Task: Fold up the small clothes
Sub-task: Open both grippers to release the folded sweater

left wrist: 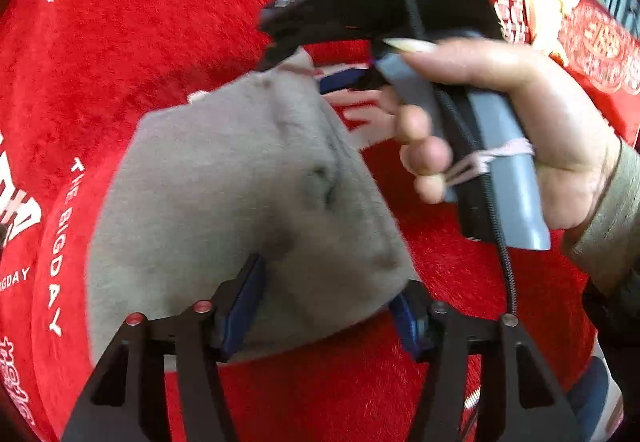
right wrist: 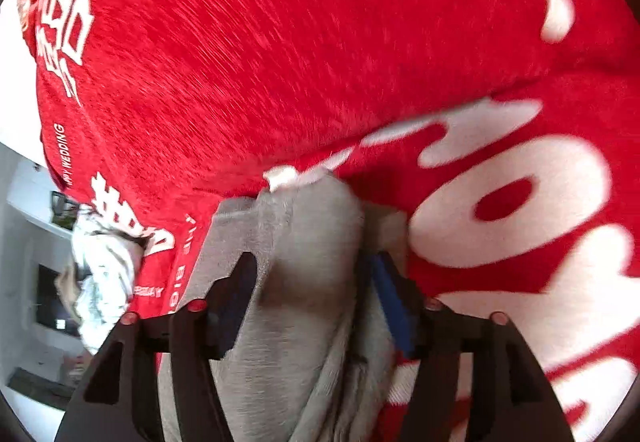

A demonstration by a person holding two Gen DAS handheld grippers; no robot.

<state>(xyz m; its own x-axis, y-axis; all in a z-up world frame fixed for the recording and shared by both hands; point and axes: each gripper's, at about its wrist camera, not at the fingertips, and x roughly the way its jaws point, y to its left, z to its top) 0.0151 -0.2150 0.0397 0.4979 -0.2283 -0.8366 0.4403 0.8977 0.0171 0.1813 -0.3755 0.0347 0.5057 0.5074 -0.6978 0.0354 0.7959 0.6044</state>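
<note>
A: Where is the small grey fleece garment [left wrist: 240, 198] found relative to the left gripper [left wrist: 324, 306]?

B: In the left wrist view it is seen stretching from between the blue-padded fingers up toward 11 o'clock, its long axis running from about 5 o'clock to 11 o'clock over the red plush cloth with white lettering [left wrist: 160, 26]. The jaws are held spread, one pad on each side of the near edge; no pinch on the fabric can be made out.

A: And at the far end?

B: The right gripper [left wrist: 344, 78] is seen at about 1 o'clock, carried by a hand [left wrist: 500, 122] wrapped round a grey handle. Its fingertips are met by the garment's far corner, where a small white tag shows.

A: What is shown from the right wrist camera?

B: The same garment [right wrist: 304, 266] is seen bunched between the right gripper [right wrist: 316, 294] fingers, running from 6 o'clock toward 12 o'clock, with the white tag at its tip. Those jaws too are spread apart; the fabric lies in the gap but looks loose, not clamped.

A: Which gripper is nearer?

B: Neither is favoured: each end of the garment is reached by one. It is judged that the piece has been let go on the red cloth [right wrist: 280, 42], and that the next fold would be taken across that long axis.
</note>
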